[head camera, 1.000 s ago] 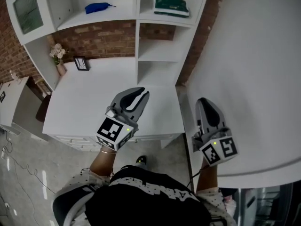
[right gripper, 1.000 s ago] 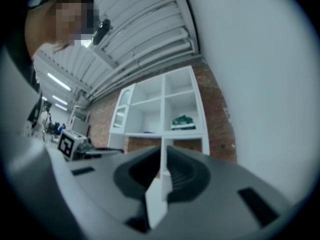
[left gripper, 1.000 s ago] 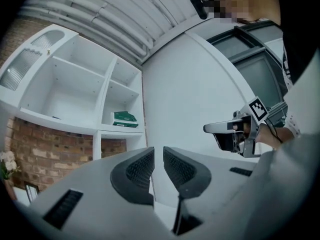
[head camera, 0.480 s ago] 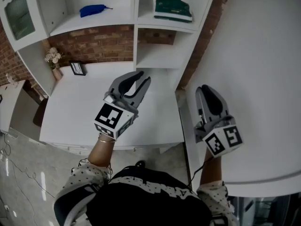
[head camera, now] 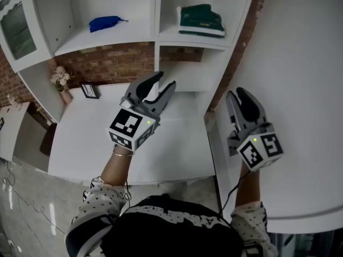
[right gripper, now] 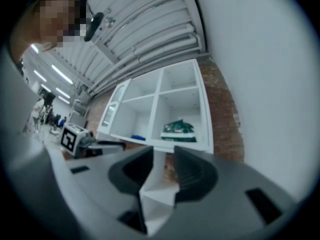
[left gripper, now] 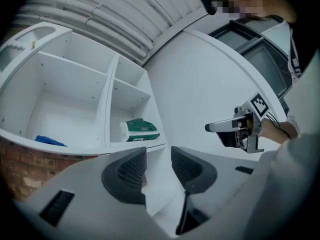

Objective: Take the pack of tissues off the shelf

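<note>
The pack of tissues (head camera: 201,20) is green and white and lies in the upper right compartment of the white shelf unit (head camera: 157,42). It also shows in the left gripper view (left gripper: 141,130) and the right gripper view (right gripper: 178,130). My left gripper (head camera: 162,84) is raised over the desk below that compartment, well short of the pack. Its jaws have just been opening and nothing is between them (left gripper: 159,159). My right gripper (head camera: 242,98) hangs to the right, before the white wall. Its jaws have also just been opening and hold nothing (right gripper: 163,159).
A blue object (head camera: 106,23) lies in the upper left compartment. On the white desk (head camera: 80,138) stand a small flower vase (head camera: 61,82) and a picture frame (head camera: 91,90). A glass cabinet door (head camera: 16,25) is at far left, and a big white wall (head camera: 300,63) fills the right.
Both grippers have risen and moved forward toward the shelf unit. Their jaws went from nearly shut to clearly parted.
</note>
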